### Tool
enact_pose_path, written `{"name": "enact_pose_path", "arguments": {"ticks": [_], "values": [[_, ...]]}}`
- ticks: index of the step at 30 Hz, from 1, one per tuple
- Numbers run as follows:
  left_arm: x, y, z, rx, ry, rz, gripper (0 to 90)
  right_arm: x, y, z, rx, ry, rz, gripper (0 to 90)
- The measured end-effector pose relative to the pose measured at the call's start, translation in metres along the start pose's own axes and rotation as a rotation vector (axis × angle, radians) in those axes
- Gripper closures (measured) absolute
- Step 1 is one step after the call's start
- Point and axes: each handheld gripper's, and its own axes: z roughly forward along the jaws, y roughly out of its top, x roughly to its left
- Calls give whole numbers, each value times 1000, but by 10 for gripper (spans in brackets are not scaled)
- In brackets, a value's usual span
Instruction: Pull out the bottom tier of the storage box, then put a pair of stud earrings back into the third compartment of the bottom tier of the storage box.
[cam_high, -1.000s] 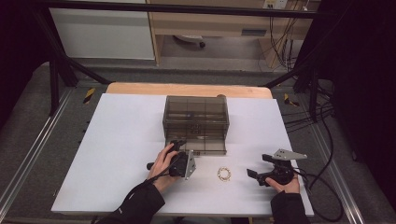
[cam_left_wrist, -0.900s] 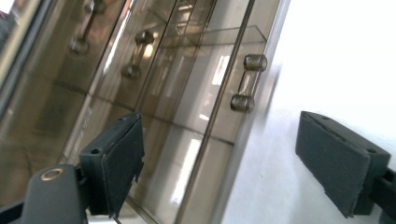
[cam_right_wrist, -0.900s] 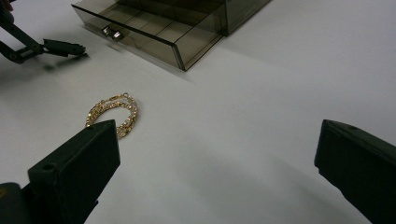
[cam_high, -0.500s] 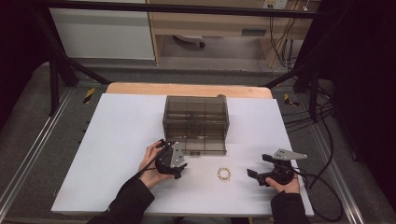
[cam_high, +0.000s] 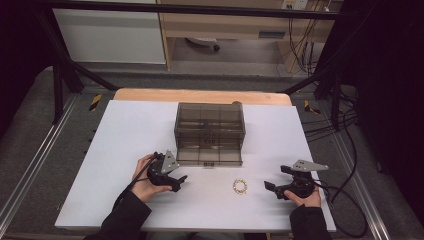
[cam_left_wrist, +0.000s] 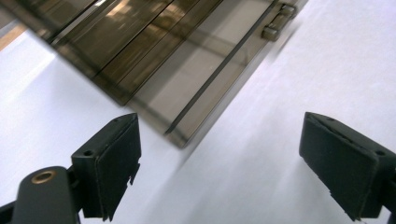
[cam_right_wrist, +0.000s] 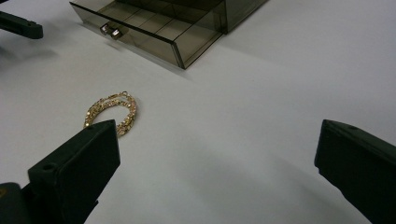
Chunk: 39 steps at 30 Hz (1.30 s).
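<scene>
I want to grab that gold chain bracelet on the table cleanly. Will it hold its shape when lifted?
Probably not. The gold chain bracelet looks made of small links coiled in a loose loop, so it would likely droop from a pinch. It lies flat on the white table, so it seems unlikely to roll. Being thin, it may slip between the right gripper pads, which stand open.

Lab: framed rig table (cam_high: 125, 130); trailing cables (cam_high: 345, 150)

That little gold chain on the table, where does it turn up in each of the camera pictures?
High view: the gold chain lies on the white table, in front of the smoky drawer box, between both grippers.
Left gripper view: it is not in this picture; the drawer box is.
Right gripper view: left of centre, near the left jaw.
Shared landmark: the drawer box.
</scene>
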Motion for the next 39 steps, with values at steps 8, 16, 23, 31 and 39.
{"name": "enact_pose_path", "arguments": {"ticks": [8, 16, 23, 31, 39], "values": [[11, -22, -18, -26, 13, -65, 125, 0, 0, 0, 3, -3, 3, 6], [23, -47, -32, -47, 0, -172, 124, 1, 0, 1, 13, -5, 6, 6], [32, -63, -40, -50, 2, -226, 124, 2, 1, 3, 22, -5, 4, 6], [43, -77, -48, -66, -3, -282, 124, 5, 4, 6, 30, 0, -1, 6], [47, -84, -52, -65, -10, -311, 124, 10, 7, 11, 45, -1, 7, 6]]}}
